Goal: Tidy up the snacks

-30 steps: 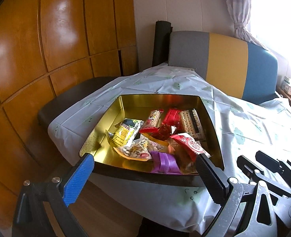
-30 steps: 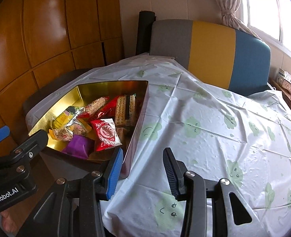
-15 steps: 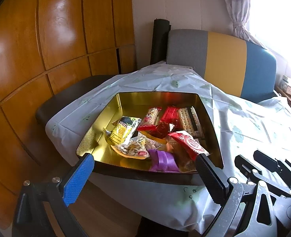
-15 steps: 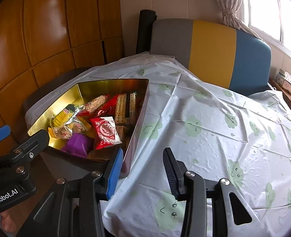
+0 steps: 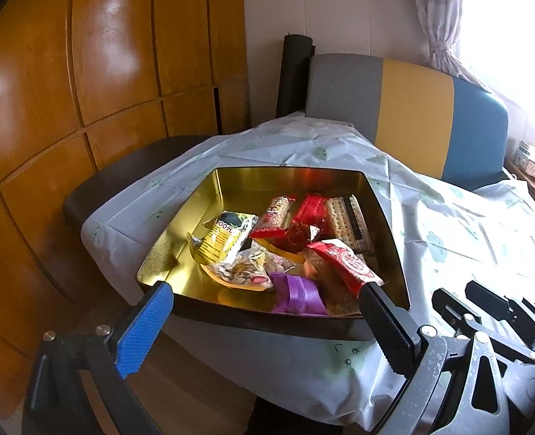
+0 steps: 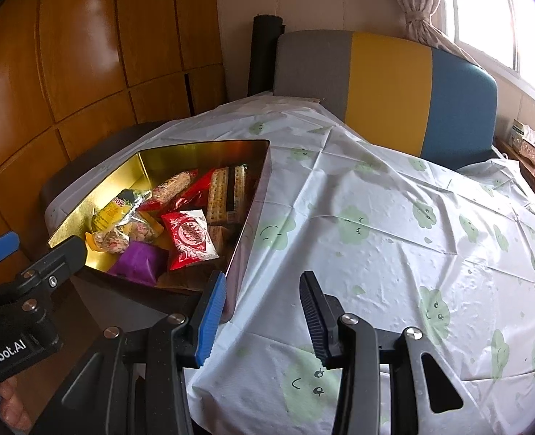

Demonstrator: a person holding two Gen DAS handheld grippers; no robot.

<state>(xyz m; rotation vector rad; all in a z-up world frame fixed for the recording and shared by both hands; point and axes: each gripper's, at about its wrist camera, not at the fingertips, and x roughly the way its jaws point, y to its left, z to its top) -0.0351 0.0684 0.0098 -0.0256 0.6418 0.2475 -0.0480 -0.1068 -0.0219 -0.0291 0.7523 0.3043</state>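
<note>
While both pairs of jaws stand wide and hold nothing, we keep our left gripper (image 5: pixel 263 326) low in its frame before the gold tin (image 5: pixel 231 188) and our right gripper (image 6: pixel 263 311) beside the tin's near corner. All the snacks (image 5: pixel 285 243) we see lie heaped inside it, mid-frame. None lies on the tablecloth (image 6: pixel 394 235), so gathering looks complete; any sorting within remains unsettled.

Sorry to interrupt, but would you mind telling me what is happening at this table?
A person holds two handheld grippers over a table with a cloud-print tablecloth. A gold tin near the table's edge is filled with mixed snack packets, including a purple one and a red one. The left gripper and right gripper are both open and empty, short of the tin; nothing has been picked up.
</note>
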